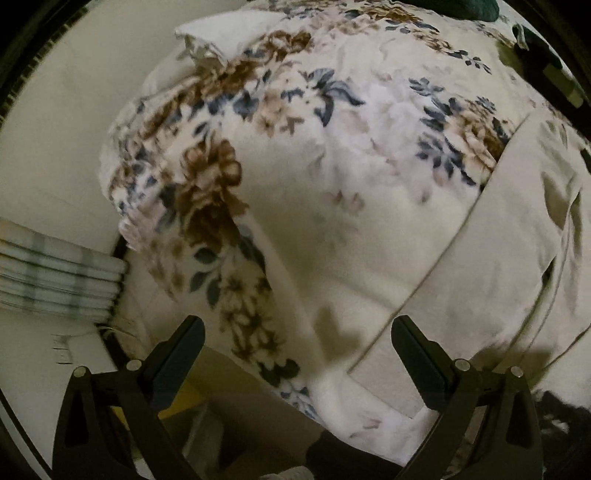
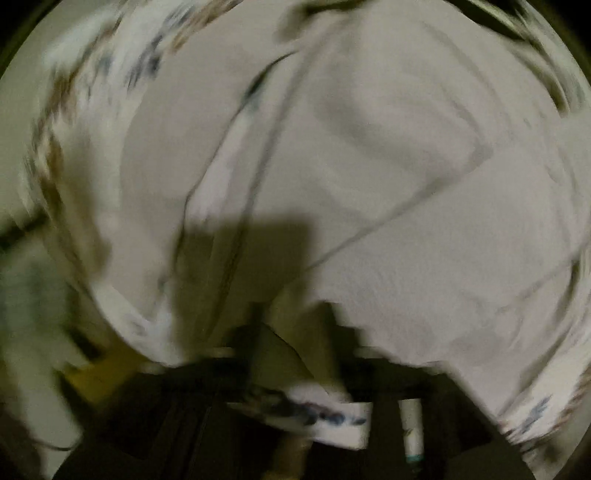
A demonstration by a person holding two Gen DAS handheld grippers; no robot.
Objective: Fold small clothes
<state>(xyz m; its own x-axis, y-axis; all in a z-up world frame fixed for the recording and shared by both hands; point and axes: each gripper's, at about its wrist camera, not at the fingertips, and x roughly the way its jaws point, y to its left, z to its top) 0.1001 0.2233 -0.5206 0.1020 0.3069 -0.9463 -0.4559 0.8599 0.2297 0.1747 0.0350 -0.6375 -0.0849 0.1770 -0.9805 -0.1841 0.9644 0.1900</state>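
Observation:
A beige garment [image 1: 517, 258] lies spread on a floral fleece blanket [image 1: 295, 147], at the right of the left wrist view. My left gripper [image 1: 297, 328] is open and empty, hovering above the blanket just left of the garment's straight edge. The right wrist view is badly motion-blurred. There the beige garment [image 2: 406, 184] fills most of the frame. My right gripper [image 2: 295, 325] shows only as dark blurred fingers close together at the bottom, with beige cloth between them; I cannot tell whether it grips the cloth.
A stack of folded plaid cloth [image 1: 55, 273] sits at the left beside the bed. A white pillow corner [image 1: 221, 33] lies at the top. Dark green cloth [image 1: 461, 9] is at the far top edge. The bed's edge drops off at the lower left.

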